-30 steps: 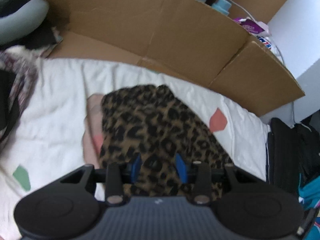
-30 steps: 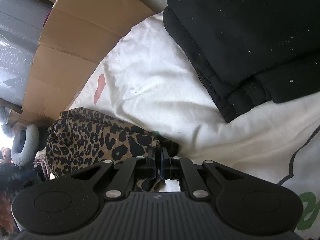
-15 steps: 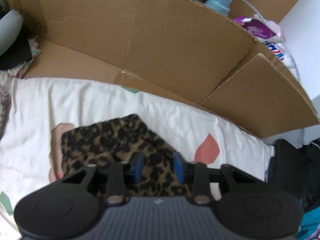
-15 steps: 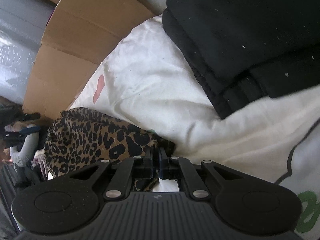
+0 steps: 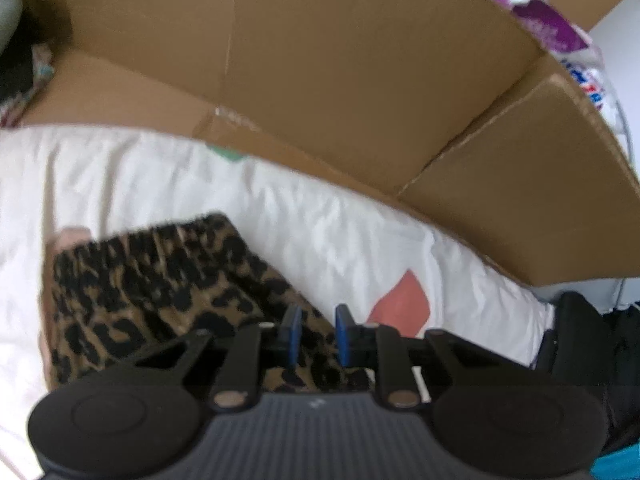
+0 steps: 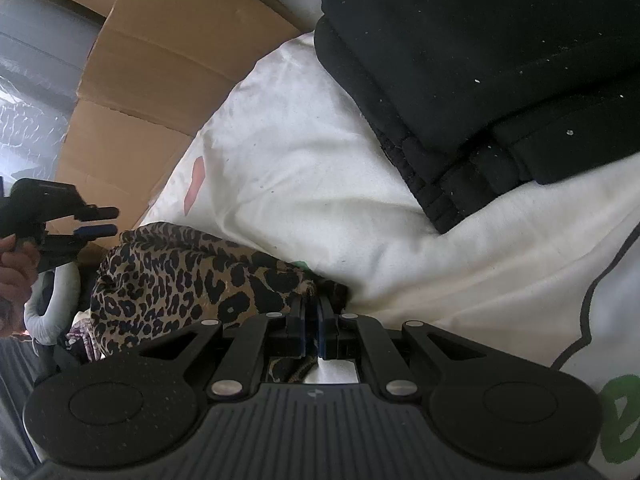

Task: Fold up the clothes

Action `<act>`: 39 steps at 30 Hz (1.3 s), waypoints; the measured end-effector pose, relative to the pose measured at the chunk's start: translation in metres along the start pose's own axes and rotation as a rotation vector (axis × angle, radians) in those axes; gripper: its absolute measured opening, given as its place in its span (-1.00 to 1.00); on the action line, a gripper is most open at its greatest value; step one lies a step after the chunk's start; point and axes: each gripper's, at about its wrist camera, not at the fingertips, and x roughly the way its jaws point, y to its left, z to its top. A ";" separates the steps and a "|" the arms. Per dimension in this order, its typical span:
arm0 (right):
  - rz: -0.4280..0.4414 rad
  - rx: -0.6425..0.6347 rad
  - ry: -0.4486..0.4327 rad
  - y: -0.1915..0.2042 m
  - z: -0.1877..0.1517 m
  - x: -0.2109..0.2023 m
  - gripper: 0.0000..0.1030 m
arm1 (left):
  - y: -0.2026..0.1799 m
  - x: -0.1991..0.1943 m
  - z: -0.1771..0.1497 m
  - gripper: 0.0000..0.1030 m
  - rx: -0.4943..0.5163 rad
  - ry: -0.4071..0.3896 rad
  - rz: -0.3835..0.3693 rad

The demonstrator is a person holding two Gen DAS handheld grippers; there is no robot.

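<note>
Ahead of our tools a cardboard box wall (image 5: 360, 80) stands behind the white bedsheet (image 5: 140, 184). Beyond our right tool (image 6: 311, 312), to its upper right, lies a folded stack of black clothes (image 6: 480, 80). The leopard-print garment (image 6: 180, 280) spreads on the sheet left of that tool, which is clamped on its corner. Our left tool (image 5: 318, 328) hangs above the garment (image 5: 160, 288), fingers apart and holding nothing.

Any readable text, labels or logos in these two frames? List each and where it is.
No text reads in full.
Purple packet: print blurred, unreadable.
White packet: red and blue letters, blurred and cut off.
White sheet: a green letter, perhaps "e", cut off at the frame edge.
</note>
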 end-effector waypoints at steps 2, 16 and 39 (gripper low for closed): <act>0.004 -0.003 0.003 -0.001 0.000 0.000 -0.83 | 0.003 0.008 -0.006 -0.63 -0.002 0.014 0.014; 0.016 -0.019 0.010 -0.003 0.002 0.003 -0.83 | 0.025 0.038 -0.014 -0.58 -0.043 0.065 0.053; 0.020 -0.059 0.013 -0.001 0.003 0.005 -0.83 | 0.046 0.028 -0.035 -0.90 -0.152 0.004 0.053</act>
